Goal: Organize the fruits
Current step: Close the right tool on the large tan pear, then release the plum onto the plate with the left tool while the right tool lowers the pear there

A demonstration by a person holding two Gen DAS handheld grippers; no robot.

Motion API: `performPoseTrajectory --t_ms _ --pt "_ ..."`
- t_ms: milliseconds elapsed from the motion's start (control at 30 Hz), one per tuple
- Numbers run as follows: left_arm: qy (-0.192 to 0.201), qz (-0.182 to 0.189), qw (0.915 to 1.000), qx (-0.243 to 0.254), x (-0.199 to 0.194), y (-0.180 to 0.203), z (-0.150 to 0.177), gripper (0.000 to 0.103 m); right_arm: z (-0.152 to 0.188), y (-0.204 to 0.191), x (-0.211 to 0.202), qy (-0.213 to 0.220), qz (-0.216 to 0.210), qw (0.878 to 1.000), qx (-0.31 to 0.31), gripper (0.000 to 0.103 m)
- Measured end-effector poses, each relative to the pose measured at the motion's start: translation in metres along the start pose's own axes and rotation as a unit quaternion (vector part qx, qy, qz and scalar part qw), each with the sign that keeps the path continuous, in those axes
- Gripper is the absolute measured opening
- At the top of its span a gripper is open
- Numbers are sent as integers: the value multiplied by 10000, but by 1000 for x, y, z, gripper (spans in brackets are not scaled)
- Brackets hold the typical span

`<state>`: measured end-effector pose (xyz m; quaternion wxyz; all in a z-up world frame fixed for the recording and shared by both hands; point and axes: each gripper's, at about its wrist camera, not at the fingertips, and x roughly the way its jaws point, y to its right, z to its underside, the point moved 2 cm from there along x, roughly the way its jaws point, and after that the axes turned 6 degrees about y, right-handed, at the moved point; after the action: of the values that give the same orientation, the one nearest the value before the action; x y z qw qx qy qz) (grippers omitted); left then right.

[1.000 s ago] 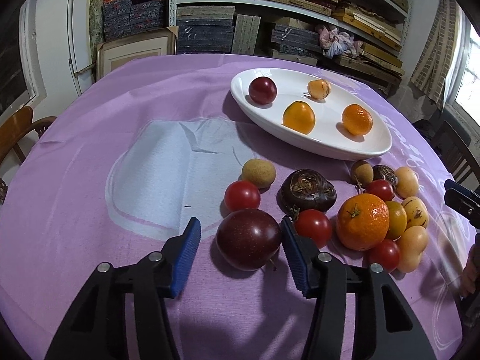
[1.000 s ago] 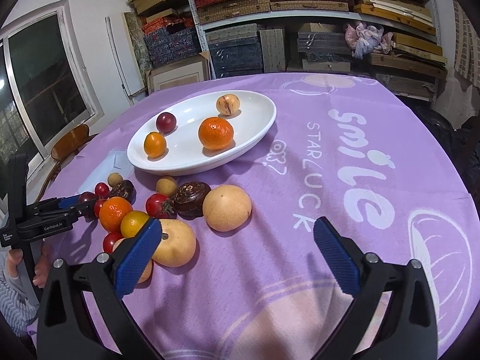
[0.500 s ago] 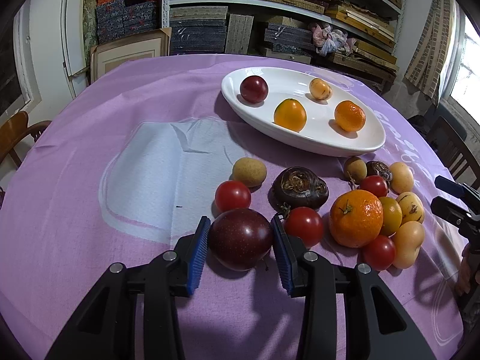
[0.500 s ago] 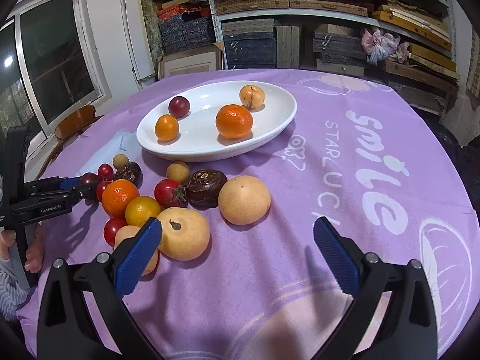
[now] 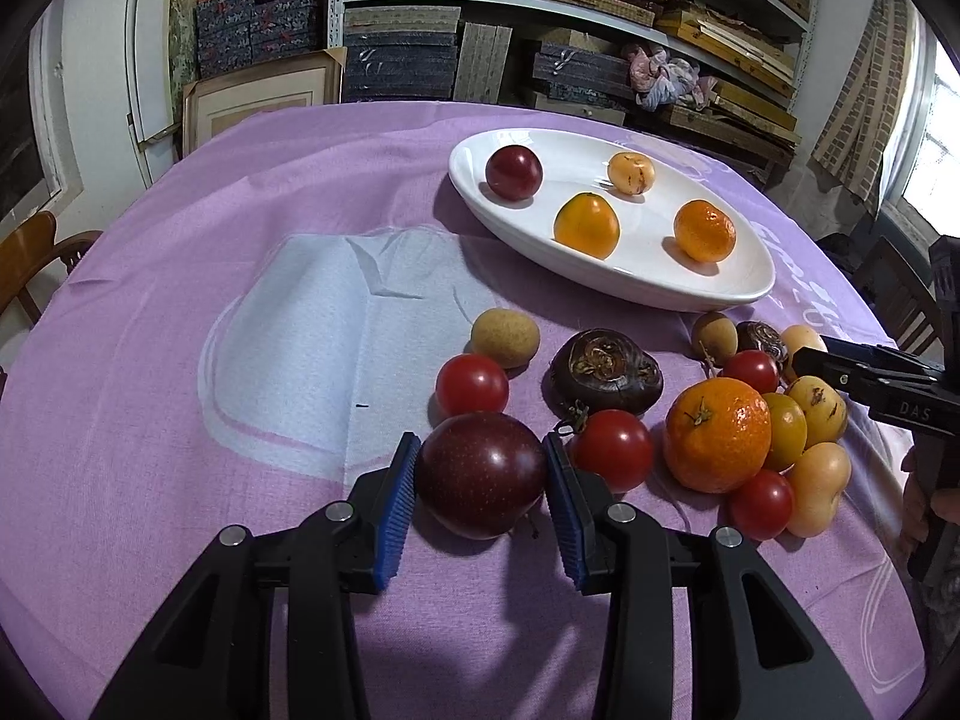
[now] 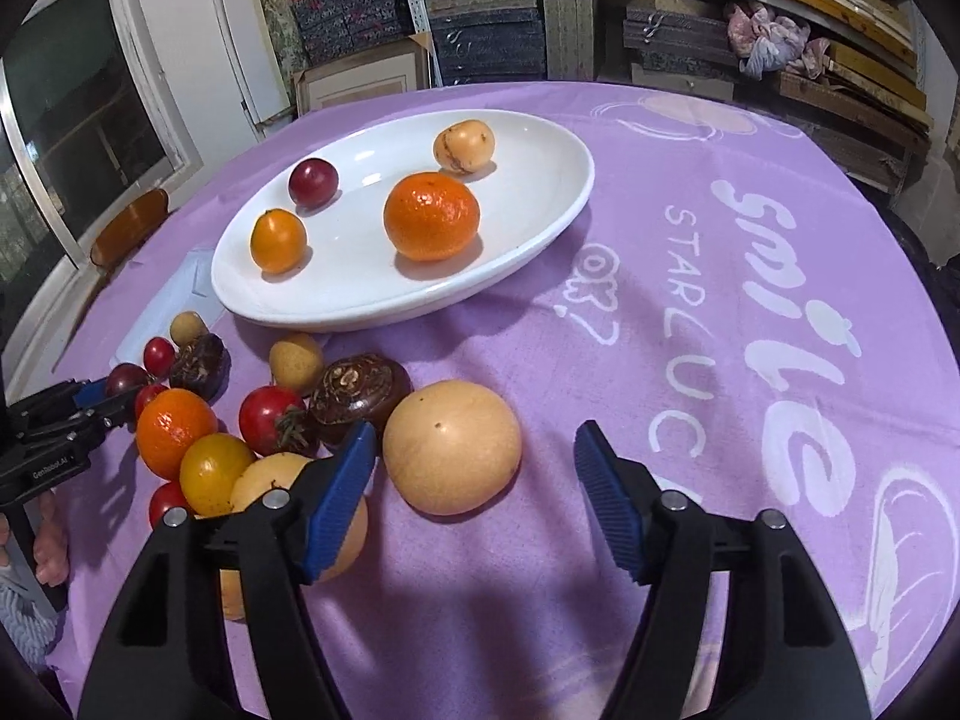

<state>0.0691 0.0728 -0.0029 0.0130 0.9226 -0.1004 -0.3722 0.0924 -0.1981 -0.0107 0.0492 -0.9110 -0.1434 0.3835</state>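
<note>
Done: four fruits on your white plate [image 5: 744,294] | Left gripper [image 5: 480,480] clamps dark plum [image 5: 480,474] | Right gripper [image 6: 474,480] closing around tan pear [image 6: 451,447], untouched | Left: pile beside plate

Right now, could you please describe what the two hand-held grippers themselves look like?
Both match: the left hand-held gripper and right hand-held gripper have black plastic arms with silver screws and ribbed blue pads. Small white lettering marks their black bodies. A ribbed pale sleeve cuff shows beside the left one.
</note>
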Motion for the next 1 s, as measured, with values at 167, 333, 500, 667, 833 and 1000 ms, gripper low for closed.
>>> performPoseTrajectory --t_ms 167,333,500,667,833,1000 --pt "-29 9 10000 -7 1 0 0 42 -1 2 4 24 -42 10000 -3 65" --pt "-37 8 10000 -4 1 -1 1 42 -2 -1 5 12 -184 9998 -81 51" --pt "-36 9 10000 -6 1 -1 1 42 -2 -5 5 -15 -197 9996 -208 47" --pt "-36 9 10000 -6 1 -1 1 42 3 -21 -3 146 224 9968 -758 46" --pt "97 -11 9999 -30 -3 -2 0 42 4 -17 -15 260 171 9978 -588 46" --pt "238 89 9997 -60 -10 -2 0 42 -3 -3 -38 502 41 9983 -282 46"
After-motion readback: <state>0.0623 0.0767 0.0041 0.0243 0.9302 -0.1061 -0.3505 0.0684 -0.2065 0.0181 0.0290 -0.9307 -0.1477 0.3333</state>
